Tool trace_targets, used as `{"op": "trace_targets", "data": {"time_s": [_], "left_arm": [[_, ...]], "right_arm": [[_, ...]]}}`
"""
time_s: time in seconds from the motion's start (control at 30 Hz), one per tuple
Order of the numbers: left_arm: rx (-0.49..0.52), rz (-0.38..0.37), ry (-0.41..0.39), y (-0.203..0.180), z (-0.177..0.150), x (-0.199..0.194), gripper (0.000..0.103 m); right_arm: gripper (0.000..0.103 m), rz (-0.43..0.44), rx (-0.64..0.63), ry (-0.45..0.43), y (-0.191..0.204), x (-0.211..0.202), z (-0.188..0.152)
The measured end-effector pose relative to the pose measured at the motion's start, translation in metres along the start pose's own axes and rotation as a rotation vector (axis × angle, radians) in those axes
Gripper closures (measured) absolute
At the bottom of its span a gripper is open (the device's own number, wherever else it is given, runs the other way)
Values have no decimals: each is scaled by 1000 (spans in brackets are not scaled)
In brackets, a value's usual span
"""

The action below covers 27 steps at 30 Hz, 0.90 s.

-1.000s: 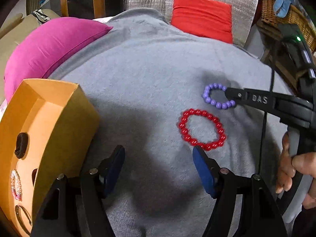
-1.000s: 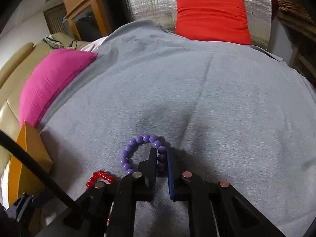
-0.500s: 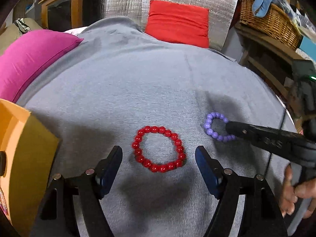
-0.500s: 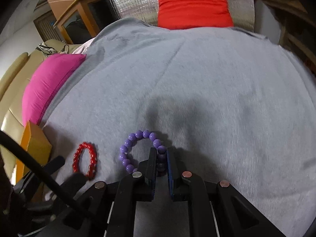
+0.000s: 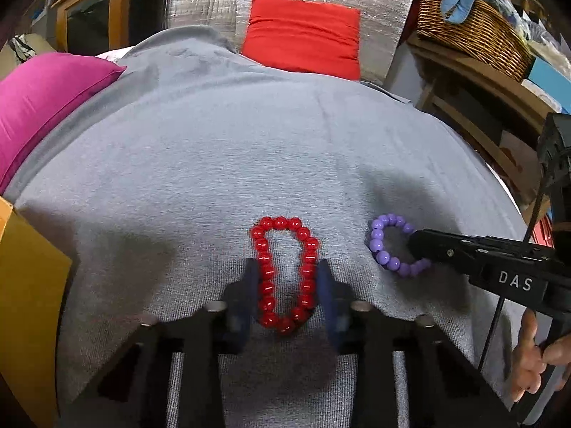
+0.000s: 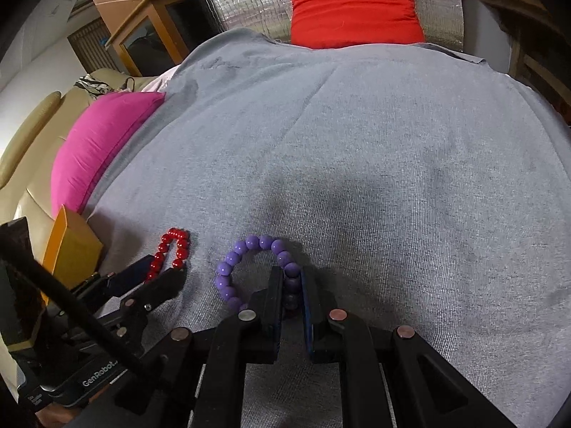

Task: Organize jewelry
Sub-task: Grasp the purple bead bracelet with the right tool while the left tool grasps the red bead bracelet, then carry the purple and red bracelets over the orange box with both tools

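Note:
A red bead bracelet [image 5: 283,273] lies on the grey cloth, squeezed into a long oval between the blue pads of my left gripper [image 5: 285,285], which is shut on it. It also shows in the right wrist view [image 6: 173,251]. A purple bead bracelet [image 6: 255,267] lies just to its right; my right gripper [image 6: 292,285] is shut on its right side. The purple bracelet [image 5: 390,246] and the right gripper [image 5: 417,249] also show in the left wrist view. The left gripper [image 6: 160,273] shows in the right wrist view.
An orange cardboard box [image 5: 25,285] stands at the left edge, also in the right wrist view [image 6: 71,253]. A pink cushion [image 5: 43,103] lies far left, a red cushion [image 5: 303,35] at the back. A wicker basket [image 5: 471,28] sits on a wooden shelf at right.
My left gripper moved right and forward over the red bracelet and closed on it, pressing the ring into an oval. The right gripper stayed shut on the purple bracelet.

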State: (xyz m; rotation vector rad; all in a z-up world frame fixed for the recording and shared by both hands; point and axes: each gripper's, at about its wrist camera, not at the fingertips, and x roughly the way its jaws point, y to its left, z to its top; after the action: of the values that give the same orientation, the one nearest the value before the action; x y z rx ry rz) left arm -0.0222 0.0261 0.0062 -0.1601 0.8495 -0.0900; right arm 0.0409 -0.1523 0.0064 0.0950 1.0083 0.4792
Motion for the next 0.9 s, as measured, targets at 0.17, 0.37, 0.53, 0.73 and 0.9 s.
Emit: {"op": "trace_targets", "data": {"time_s": [0.17, 0.37, 0.53, 0.73, 0.9], "left_arm": [[-14, -32, 0, 4, 1, -1, 83], [-17, -55, 1, 3, 2, -4, 86], [3, -61, 1, -3, 0, -11, 93], [17, -67, -24, -9, 0, -27, 93], [27, -71, -52, -11, -1, -46, 93]], "right_arm": [[91, -5, -10, -1, 2, 2, 1], [91, -22, -47, -18, 9, 3, -1], [92, -16, -71, -33, 15, -4, -1], [92, -5, -79, -83, 21, -26, -1], [92, -6, -69, -106, 21, -44, -5]]}}
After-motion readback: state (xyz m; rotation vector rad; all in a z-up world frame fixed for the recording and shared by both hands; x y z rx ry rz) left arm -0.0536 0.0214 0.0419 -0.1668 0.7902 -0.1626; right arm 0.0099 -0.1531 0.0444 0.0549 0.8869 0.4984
